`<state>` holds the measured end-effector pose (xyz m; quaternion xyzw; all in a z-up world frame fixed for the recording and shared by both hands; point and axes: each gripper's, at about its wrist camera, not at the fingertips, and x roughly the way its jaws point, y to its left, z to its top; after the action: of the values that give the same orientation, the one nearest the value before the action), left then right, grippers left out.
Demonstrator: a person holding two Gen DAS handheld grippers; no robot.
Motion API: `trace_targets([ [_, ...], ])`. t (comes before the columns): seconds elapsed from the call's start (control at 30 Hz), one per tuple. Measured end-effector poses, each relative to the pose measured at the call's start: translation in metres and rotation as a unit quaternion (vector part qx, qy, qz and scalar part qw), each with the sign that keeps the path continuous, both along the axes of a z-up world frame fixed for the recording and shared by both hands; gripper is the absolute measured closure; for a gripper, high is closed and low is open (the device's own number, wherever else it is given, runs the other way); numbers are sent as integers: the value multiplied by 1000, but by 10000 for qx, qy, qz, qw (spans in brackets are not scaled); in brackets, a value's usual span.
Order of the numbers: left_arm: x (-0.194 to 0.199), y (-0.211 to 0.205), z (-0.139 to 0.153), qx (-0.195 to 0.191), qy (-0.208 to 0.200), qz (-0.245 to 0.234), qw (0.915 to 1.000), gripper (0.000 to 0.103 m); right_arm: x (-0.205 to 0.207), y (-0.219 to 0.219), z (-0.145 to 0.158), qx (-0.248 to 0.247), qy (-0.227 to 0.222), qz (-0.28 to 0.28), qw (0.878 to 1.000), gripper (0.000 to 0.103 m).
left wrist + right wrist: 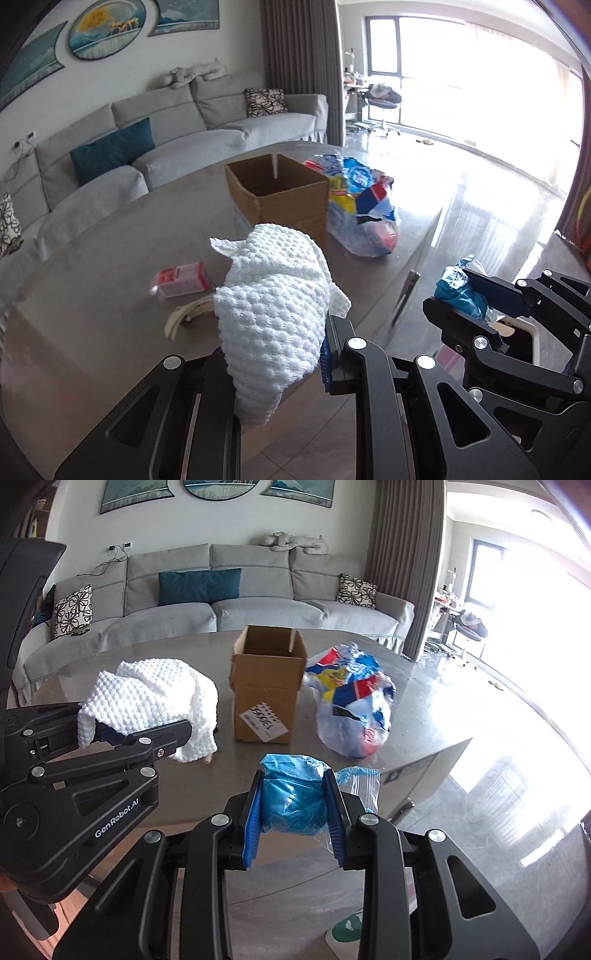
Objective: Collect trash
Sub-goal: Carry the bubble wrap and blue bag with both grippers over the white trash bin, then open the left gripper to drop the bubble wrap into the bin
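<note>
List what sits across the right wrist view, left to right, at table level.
white textured cloth in the left gripper → cardboard box → clear bag of colourful wrappers. The blue plastic wad in the right gripper sits nearer, below the box.

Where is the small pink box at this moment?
In the left wrist view, the pink box lies on the table, left of the white towel held by the left gripper, beside a curved cream object.
</note>
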<state>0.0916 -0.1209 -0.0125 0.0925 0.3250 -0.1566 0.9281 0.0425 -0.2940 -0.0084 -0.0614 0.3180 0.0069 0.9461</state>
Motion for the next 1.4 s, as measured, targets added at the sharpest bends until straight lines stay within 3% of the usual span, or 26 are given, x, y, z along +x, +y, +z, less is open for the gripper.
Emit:
trace_targets([
  [0.4,-32,-103,-18,-10,142,-916,9957,84,-53,-92,-15,-7,90,-895,9959,71],
  [0.87,-73,-215,-54,107,523,-1870,9809,84,-105,-183,-42,116,262,-1823,9828,71],
  [1.4,-99,-303,-80,290,721,-2464,9660,84,-131,-251,-68,201,450,-2450,9683,72],
])
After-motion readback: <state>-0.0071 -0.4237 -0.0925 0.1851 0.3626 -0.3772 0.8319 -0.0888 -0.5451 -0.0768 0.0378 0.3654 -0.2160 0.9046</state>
